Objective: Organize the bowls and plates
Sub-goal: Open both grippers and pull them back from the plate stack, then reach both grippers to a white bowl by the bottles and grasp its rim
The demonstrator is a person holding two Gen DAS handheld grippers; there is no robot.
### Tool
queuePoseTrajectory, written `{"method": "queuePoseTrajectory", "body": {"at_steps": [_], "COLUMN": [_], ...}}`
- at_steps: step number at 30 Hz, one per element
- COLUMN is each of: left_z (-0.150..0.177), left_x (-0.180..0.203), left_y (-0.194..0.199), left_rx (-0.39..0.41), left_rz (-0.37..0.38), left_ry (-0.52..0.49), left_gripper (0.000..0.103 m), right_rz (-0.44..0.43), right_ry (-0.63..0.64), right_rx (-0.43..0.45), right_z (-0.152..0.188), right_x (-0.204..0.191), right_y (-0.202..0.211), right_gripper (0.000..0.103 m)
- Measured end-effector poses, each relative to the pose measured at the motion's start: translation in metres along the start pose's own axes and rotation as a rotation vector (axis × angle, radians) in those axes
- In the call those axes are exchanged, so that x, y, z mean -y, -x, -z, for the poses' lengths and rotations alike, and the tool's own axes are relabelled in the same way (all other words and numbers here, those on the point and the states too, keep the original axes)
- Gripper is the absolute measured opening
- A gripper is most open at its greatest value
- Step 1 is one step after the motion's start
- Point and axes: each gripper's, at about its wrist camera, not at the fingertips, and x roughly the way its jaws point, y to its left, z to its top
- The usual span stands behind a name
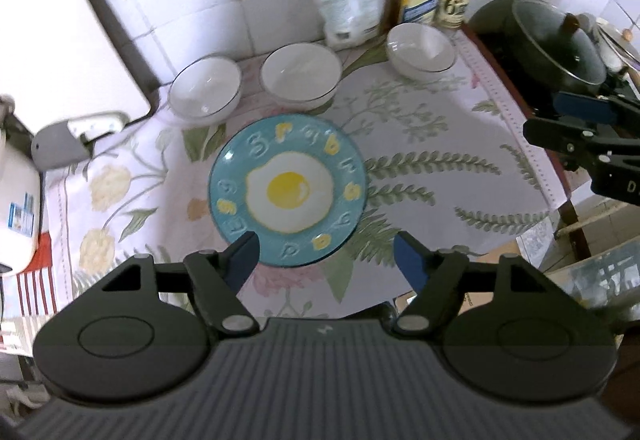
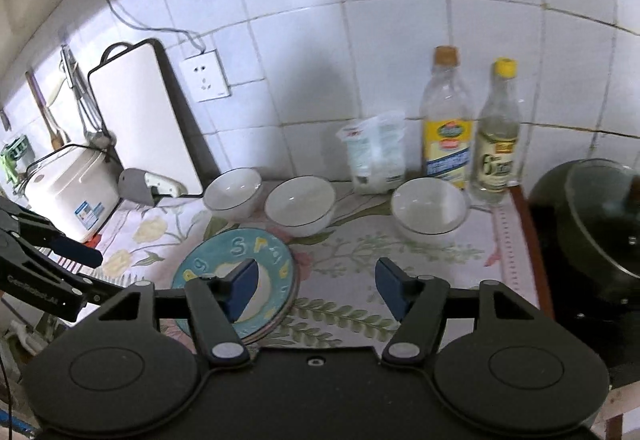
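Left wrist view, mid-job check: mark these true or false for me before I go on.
1. Three white bowls stand behind the plate. True: one bowl, a second, a third.
2. The bowls are stacked. False: each stands alone.
3. The left gripper is open and empty. True.
4. The plate is plain white. False: blue, with a fried egg picture.
5. The right gripper holds a bowl. False: it is open and empty.

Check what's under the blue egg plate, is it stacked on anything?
The right wrist view shows the blue egg plate on at least one more plate edge beneath it, on the floral cloth. How many plates lie underneath is hidden.
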Motion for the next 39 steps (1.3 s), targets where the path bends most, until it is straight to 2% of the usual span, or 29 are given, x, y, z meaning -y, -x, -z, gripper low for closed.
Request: {"method": "queuePoseTrajectory", "body": {"at_steps": [7,12,18,25,28,30,39], "left_z": [-0.026,-0.058,-0.095,-0.129,-0.140,-0.148,-0.171], "left_x": [0.030,0.045,0.058,0.067,0.074,0.082,0.091], "left_y": [-0.012,-0.031,-0.060,-0.102,-0.120,-0.131,-0.197], "left_rx": [0.016,0.023,0.051,0.116,0.168,0.202,0.198], "left_rz": [0.061,0.074,0.084,0.102,0.074,0.042,0.084], "left_ry": [0.004,0.038,0.092,0.188,0.205,0.168,0.223], "left_gripper": [0.074,0.077,0.077,0.077,0.075,0.075,0.074], "right_rz": [0.030,0.018,-0.003,0.009,0.016,0.018,0.014], "right_ry": [0.011,0.031,0.099,0.094,0.071,0.052,-0.037], "right_rx": [0.033,0.034,0.058,0.045,0.022,0.002,-0.057], "right_z": [-0.012,-0.028,-0.040,-0.048,-0.044,-0.040,-0.025], "right_x": [0.031,0.057,0.085,0.124,0.138,0.146,0.173], "right_y": [0.010,-0.008,-0.046,-0.108,-0.135,-0.152,-0.209], "right_gripper": [0.070,0.070,0.070,0.070,0.070,0.070,0.070]}}
